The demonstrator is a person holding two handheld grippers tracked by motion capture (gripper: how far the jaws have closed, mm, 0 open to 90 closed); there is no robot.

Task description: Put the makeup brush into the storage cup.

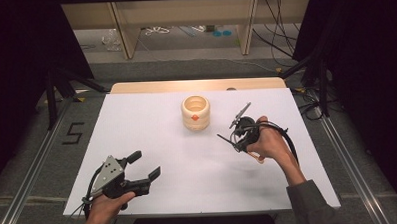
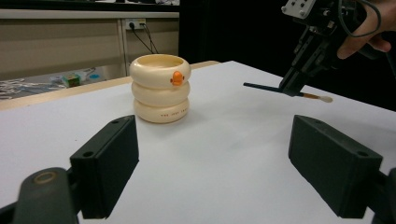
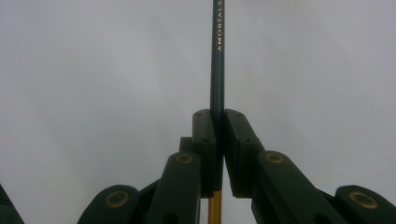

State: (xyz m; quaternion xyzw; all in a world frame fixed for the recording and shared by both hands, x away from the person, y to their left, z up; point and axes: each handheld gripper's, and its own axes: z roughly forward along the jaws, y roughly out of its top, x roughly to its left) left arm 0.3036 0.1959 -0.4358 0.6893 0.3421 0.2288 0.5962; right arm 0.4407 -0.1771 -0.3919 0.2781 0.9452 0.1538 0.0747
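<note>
A cream ringed holder (image 1: 195, 112) with an orange mark stands on the white table top (image 1: 152, 133), right of centre and toward the far side. My right gripper (image 1: 239, 142) hovers to its right, shut on a dark blue pencil (image 1: 226, 138). In the right gripper view the pencil (image 3: 218, 56) runs straight out between the pressed jaws of that gripper (image 3: 219, 126). The left gripper view shows the holder (image 2: 160, 88) ahead, and the right gripper (image 2: 292, 88) holding the pencil (image 2: 264, 87) level above the table. My left gripper (image 1: 147, 164) rests near the front left, open and empty (image 2: 229, 163).
A wooden strip (image 1: 195, 85) borders the table's far edge. Beyond it stand shelf legs (image 1: 126, 34) and loose cables (image 1: 279, 44) on the floor. A "5" mark (image 1: 73, 132) lies on the floor at the left. Metal rails (image 1: 348, 162) run along both sides.
</note>
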